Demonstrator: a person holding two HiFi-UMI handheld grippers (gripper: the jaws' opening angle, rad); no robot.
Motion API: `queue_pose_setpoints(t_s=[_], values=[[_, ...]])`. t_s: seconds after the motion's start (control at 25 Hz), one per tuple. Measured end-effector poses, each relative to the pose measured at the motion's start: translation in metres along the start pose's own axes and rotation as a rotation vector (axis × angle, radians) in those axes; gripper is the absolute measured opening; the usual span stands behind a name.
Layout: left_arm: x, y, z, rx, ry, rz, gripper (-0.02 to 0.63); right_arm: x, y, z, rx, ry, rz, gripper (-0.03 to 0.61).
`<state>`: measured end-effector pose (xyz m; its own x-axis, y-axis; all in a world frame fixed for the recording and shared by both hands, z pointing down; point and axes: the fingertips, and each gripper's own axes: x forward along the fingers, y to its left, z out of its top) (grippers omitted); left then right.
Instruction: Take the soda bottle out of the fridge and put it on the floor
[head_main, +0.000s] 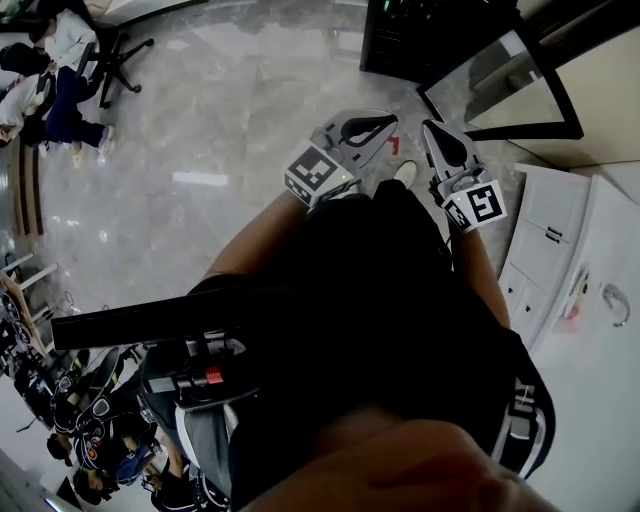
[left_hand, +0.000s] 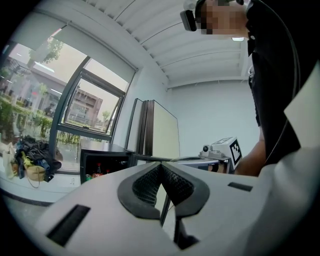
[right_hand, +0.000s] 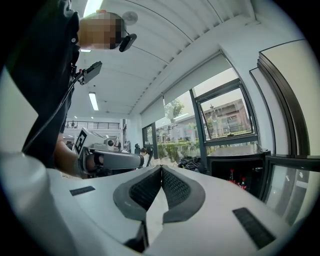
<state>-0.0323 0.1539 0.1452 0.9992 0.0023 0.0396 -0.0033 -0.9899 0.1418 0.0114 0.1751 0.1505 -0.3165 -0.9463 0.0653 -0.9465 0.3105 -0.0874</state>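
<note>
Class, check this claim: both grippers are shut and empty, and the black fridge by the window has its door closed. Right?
One error: the fridge door is open; the right gripper view shows bottles inside. The left gripper and right gripper are indeed shut and empty.

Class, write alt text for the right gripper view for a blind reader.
The pale grey right gripper, black ribbed jaws shut on nothing, fills the foreground; beyond at right, a small black open fridge holds red-capped bottles.

the left forearm (head_main: 262, 240) and right forearm (head_main: 482, 272) reach forward, left gripper (head_main: 385, 127) just beside right gripper (head_main: 436, 128), tips apparently converging, both jaws pressed together, empty.
</note>
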Motion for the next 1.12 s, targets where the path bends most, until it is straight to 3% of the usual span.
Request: queue_pose_setpoints(t_s=[0.28, 0.6, 0.76, 0.96, 1.12], values=[[0.039, 0.041, -0.001, -0.008, -0.001, 0.039, 0.002, 0.028, -0.049, -0.01, 0.022, 0.011, 0.035, 0.012], [0.109, 0.101, 0.003, -0.035, -0.009, 0.16, 0.002, 0.063, -0.139, -0.025, 0.033, 0.038, 0.099, 0.014], [0.153, 0.145, -0.015, -0.029, 0.01, 0.211, 0.002, 0.095, -0.206, -0.048, 0.042, 0.054, 0.11, 0.014], [0.195, 0.203, -0.042, -0.084, 0.018, 0.315, 0.002, 0.144, -0.276, -0.089, 0.027, 0.079, 0.117, 0.014], [0.228, 0.245, -0.068, -0.037, 0.018, 0.327, 0.002, 0.189, -0.331, -0.124, 0.03, 0.081, 0.079, 0.015]])
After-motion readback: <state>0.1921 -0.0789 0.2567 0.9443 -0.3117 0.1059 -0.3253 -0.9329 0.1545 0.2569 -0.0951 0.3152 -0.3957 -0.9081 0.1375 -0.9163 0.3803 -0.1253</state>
